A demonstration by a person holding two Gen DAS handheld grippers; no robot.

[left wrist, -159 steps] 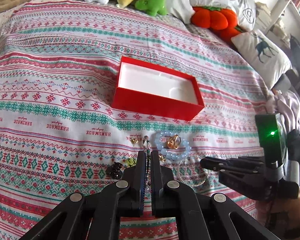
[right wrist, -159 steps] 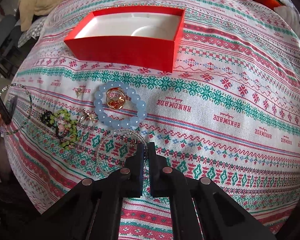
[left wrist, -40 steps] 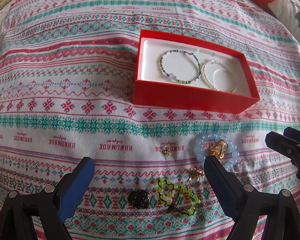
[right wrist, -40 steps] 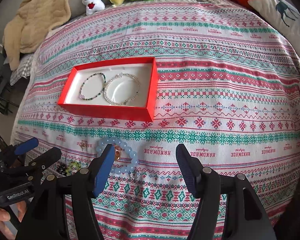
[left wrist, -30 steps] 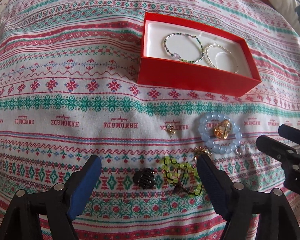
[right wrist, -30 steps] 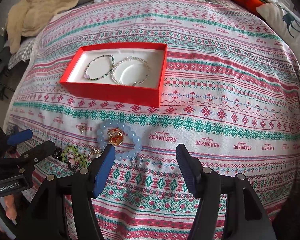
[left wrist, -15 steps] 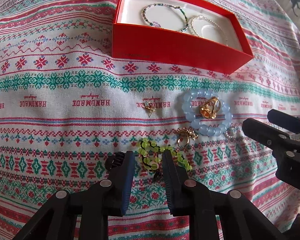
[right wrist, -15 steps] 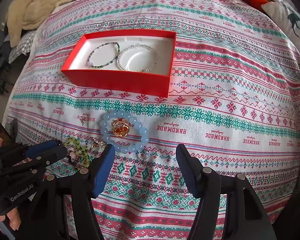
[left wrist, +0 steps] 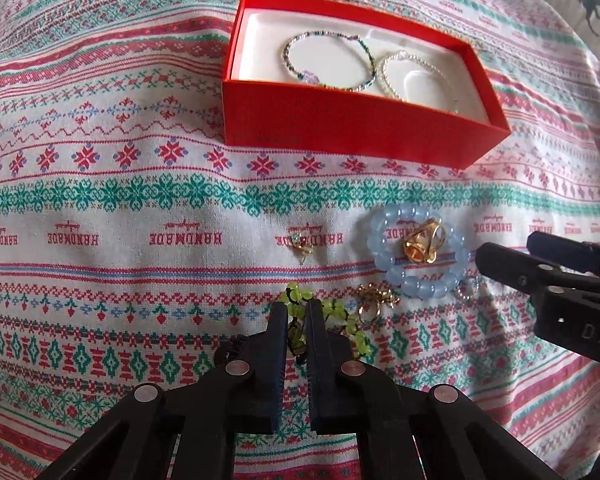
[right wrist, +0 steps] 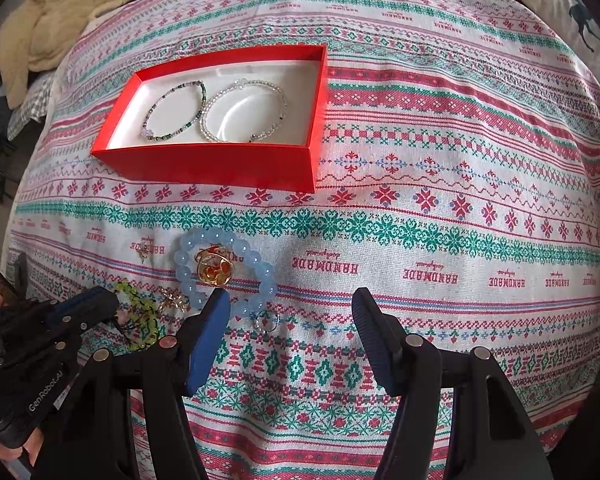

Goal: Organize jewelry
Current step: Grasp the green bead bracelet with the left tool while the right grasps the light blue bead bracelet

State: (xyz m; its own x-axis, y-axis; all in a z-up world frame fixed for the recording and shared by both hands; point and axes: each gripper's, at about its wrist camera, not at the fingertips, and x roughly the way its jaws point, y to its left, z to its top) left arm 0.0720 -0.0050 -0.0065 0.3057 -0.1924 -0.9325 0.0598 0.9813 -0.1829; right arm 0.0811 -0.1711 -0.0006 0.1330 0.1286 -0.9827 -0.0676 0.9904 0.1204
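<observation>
Jewelry lies scattered on a bedspread (left wrist: 100, 184) woven with red, teal and white bands and the repeated word HANDMADE. At its far side stands a shallow rectangular red cardboard box with a white lining (left wrist: 340, 128), and two pieces rest on that lining side by side: a thin bracelet of dark green and multicoloured beads (left wrist: 328, 60) and, to its right, a thin bracelet of clear beads (left wrist: 416, 76).

Nearer the cameras, a bracelet of large pale blue round beads (left wrist: 418, 256) lies flat on the cloth with a gold ring (left wrist: 424, 242) sitting inside its loop. A small silver ring (left wrist: 466, 290) lies just beside the blue beads on their near right edge. To the left of the blue bracelet, apart from it, sits a small gold stud earring with a pale stone (left wrist: 302, 242). A gold filigree ring (left wrist: 374, 300) lies just below the blue bracelet.

The left gripper (left wrist: 296, 320) has its black fingers nearly together, pinching a bracelet of lime-green beads (left wrist: 340, 314) where it lies on the cloth; most of the strand spreads out to the right of the fingers.

The right gripper (right wrist: 290, 312) hovers with its blue-padded fingers spread wide and nothing between them, just short of the pale blue bracelet and the silver ring.
</observation>
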